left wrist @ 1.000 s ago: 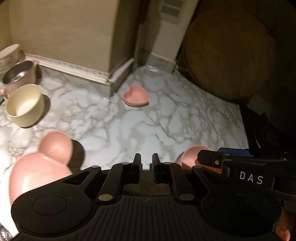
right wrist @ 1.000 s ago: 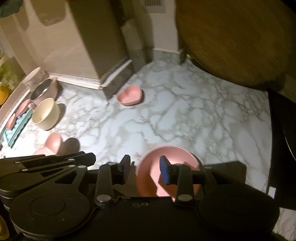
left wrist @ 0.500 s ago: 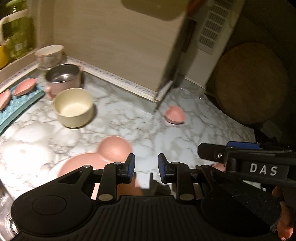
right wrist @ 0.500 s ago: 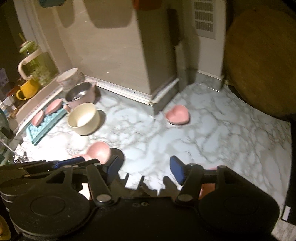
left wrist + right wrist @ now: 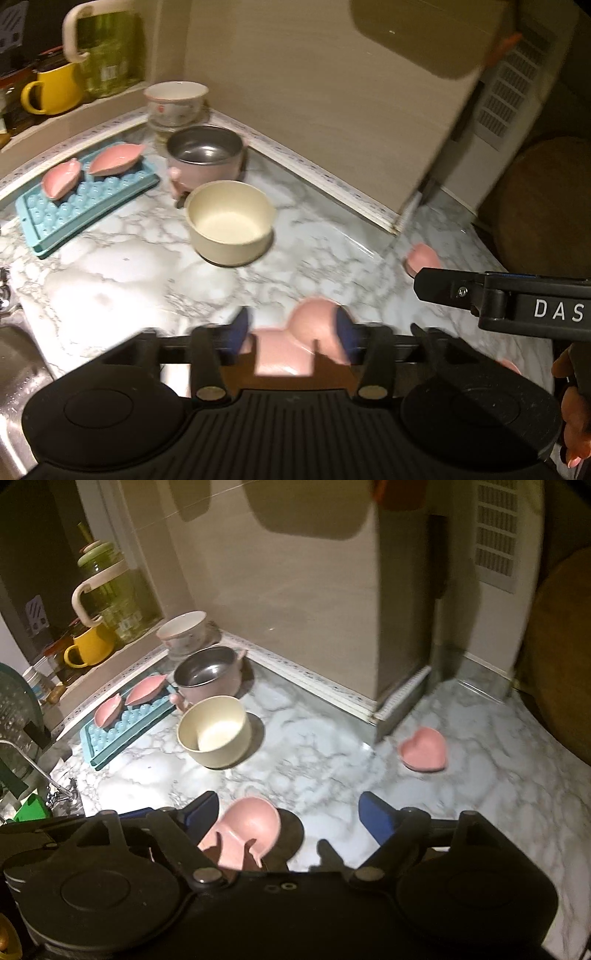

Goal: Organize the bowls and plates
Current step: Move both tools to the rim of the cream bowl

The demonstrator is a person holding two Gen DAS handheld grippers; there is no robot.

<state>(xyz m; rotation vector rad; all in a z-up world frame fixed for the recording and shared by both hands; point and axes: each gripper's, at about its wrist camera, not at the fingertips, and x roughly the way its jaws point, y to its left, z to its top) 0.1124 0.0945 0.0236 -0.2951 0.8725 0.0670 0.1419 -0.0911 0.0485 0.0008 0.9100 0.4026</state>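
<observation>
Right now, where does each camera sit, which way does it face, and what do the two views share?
Left wrist: sits on the left tool, looking down along it at the marble counter; its opening fingers frame a pink dish; the right tool and a hand show.
Right wrist: sits on the right tool, facing the same counter corner; jaws opening, empty; the left tool's body shows.
Shared: cream bowl, steel-lined pot, blue tray, heart dish.
</observation>
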